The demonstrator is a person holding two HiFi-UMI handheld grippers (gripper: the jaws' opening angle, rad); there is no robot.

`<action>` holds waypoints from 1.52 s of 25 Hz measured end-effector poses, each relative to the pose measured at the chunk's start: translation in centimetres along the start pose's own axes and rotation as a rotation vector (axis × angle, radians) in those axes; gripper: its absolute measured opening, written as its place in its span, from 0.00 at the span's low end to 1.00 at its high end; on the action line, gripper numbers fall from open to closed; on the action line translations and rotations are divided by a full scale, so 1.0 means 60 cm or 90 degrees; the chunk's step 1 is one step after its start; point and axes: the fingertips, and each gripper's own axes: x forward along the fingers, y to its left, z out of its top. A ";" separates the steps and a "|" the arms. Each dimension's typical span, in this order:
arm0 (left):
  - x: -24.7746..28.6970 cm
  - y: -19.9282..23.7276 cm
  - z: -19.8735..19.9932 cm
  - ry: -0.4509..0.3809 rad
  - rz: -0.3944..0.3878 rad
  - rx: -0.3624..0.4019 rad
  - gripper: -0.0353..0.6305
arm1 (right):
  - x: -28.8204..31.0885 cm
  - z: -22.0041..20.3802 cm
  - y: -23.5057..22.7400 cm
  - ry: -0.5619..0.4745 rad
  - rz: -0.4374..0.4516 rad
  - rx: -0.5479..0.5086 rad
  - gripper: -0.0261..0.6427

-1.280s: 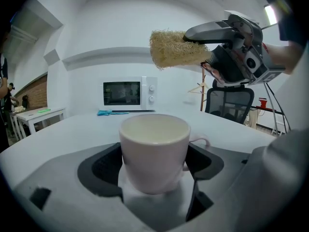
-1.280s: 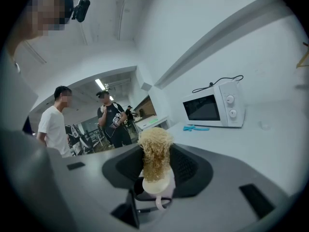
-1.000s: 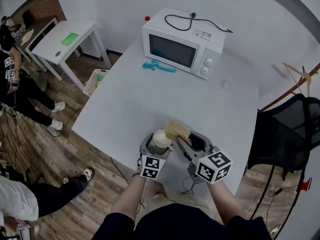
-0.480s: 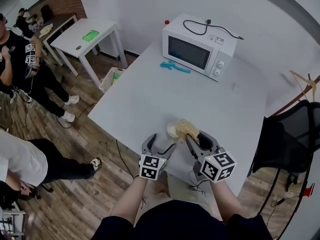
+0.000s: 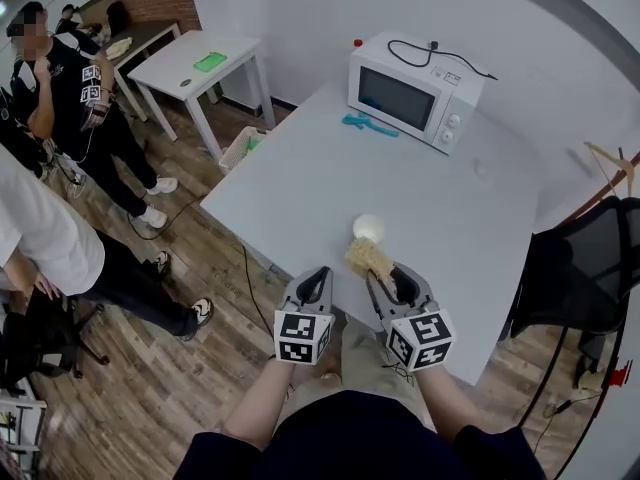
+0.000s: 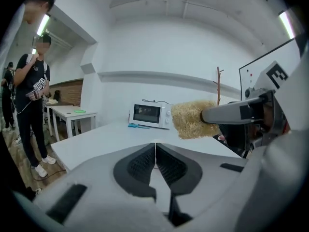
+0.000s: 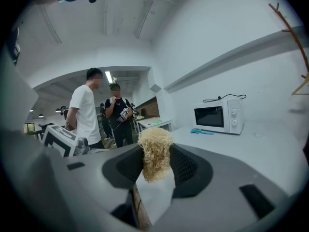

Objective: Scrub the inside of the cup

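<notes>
Gripping a coarse, straw-coloured sponge point(image 5: 366, 257) between its two pads, the right gripper point(image 5: 386, 274) is hanging over the near edge of the grey table point(image 5: 300, 198). Its jaws are standing only as far apart as the sponge is thick, and the sponge is sticking out past the fingertips toward twelve o'clock. The cup point(image 5: 368, 228) is standing upright on the table with nothing gripping it, just beyond the sponge at twelve o'clock, its pale inside facing up. Whether sponge and cup are touching cannot be told. The left gripper point(image 5: 316, 274) is hanging at nine o'clock of the right one, at the table's near edge. Its jaws have just been closing and are now meeting pad to pad with nothing between them. In the left gripper view the sponge is showing at two o'clock of the shut jaws, apart from them. A white microwave point(image 5: 415, 93) is sitting at the table's far end, at one o'clock of the cup and well apart, with a blue tool point(image 5: 368, 123) lying just beside it at eight o'clock.
</notes>
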 end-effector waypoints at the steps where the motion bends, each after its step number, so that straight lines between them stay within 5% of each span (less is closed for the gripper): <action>1: -0.013 -0.003 0.004 -0.003 0.002 0.001 0.08 | -0.006 -0.003 0.009 -0.002 -0.001 -0.002 0.28; 14: -0.148 -0.030 0.008 -0.018 0.012 -0.009 0.08 | -0.083 -0.037 0.082 -0.019 -0.015 -0.010 0.28; 38: -0.176 -0.043 0.010 -0.020 0.006 -0.002 0.08 | -0.097 -0.023 0.115 -0.029 -0.010 -0.022 0.28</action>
